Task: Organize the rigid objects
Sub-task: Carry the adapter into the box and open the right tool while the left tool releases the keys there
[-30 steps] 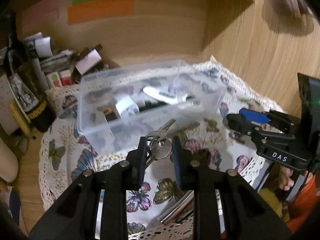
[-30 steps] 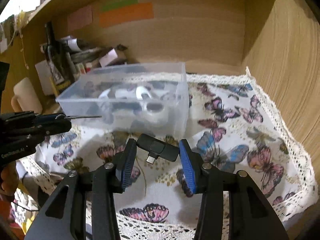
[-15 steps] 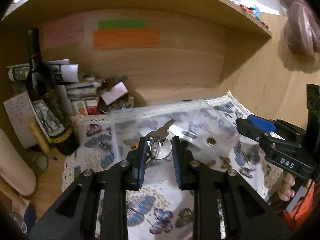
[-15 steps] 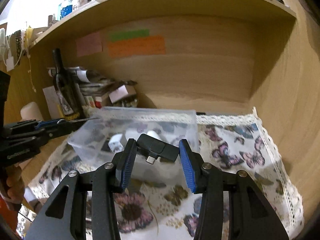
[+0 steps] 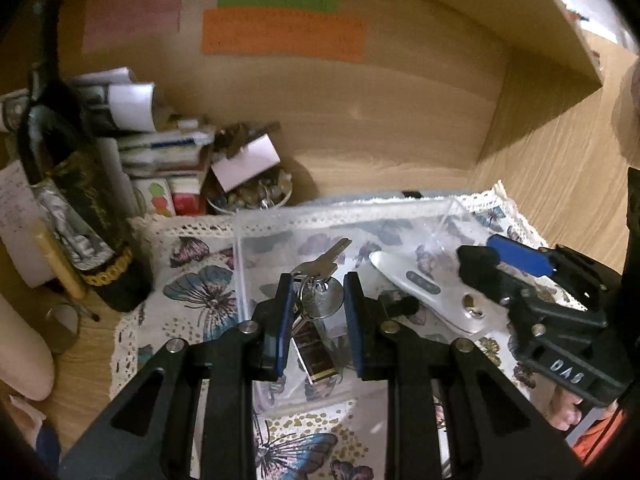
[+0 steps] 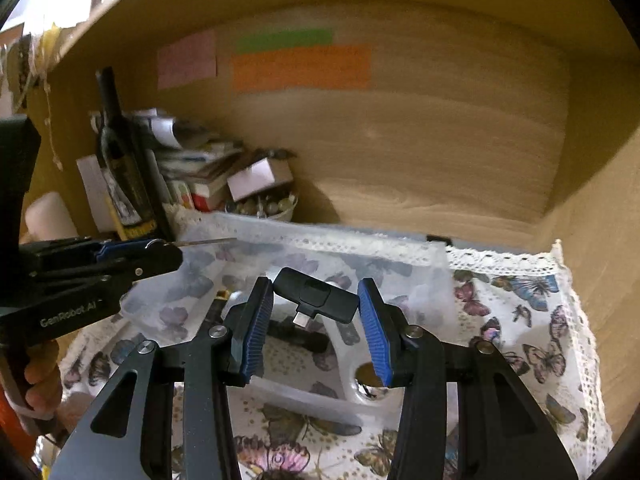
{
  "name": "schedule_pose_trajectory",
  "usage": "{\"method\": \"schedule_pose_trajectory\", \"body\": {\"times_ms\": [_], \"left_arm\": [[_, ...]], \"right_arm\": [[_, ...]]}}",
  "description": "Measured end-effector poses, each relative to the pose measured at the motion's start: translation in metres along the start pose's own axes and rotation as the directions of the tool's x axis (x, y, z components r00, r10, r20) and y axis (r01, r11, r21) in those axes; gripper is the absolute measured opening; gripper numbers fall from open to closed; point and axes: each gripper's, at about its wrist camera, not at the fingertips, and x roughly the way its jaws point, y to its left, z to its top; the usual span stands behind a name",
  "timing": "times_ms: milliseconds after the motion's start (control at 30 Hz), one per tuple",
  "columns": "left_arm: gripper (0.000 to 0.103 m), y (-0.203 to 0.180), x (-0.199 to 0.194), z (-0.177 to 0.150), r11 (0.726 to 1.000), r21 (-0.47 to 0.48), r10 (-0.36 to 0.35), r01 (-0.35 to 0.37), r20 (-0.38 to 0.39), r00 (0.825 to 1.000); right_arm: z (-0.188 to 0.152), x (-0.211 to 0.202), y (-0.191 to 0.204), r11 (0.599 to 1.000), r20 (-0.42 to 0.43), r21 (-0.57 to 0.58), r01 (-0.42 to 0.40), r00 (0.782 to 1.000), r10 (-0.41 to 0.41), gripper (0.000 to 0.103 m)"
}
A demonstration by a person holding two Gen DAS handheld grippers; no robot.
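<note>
- While both claws hang above the clear plastic bin [image 5: 360, 216], the left claw [image 5: 318, 300] is clamped on a bunch of silver keys [image 5: 322, 286], one key blade jutting forward and up past the fingertips.
- Seen from its own camera, the right claw [image 6: 316, 312] is clamped on a small black USB-C adapter [image 6: 316, 295], held crosswise between the blue pads [image 6: 256, 320], its plug pointing down.
- Below them, inside the bin, lie a white flat device [image 5: 424, 292] with a round hole and a small dark-and-gold object [image 5: 314, 354]; what that object is cannot be told.
- Under the bin, a butterfly-print cloth [image 6: 528, 320] with a lace edge covers the table.
- Farther back on the left stand a dark wine bottle [image 5: 76, 184], stacked papers and boxes [image 5: 160, 152], and a bowl of small trinkets [image 5: 256, 196].
- Farthest off, pink, green and orange sticky notes [image 6: 300, 66] sit on the wooden back wall.
</note>
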Motion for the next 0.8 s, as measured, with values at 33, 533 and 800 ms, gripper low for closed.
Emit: {"method": "schedule_pose_trajectory", "body": {"times_ms": [33,533,800], "left_arm": [[0.024,-0.001,0.003,0.000,1.000,0.004,0.005,-0.005,-0.007,1.000],[0.024,-0.006,0.027,-0.005,1.000,0.010,0.017,-0.017,-0.064,0.998],[0.029,-0.008,0.004,-0.003,1.000,0.008,-0.002,0.002,-0.038,0.999]], "right_arm": [[-0.001,0.005,0.001,1.000,-0.012,-0.002,-0.002,1.000,0.002,0.041],[-0.012,0.049,0.000,0.999,-0.157,0.028,-0.039,0.987,0.043,0.042],[-0.003,0.025,-0.001,0.998,-0.103,0.042,-0.038,0.994,0.042,0.056]]}}
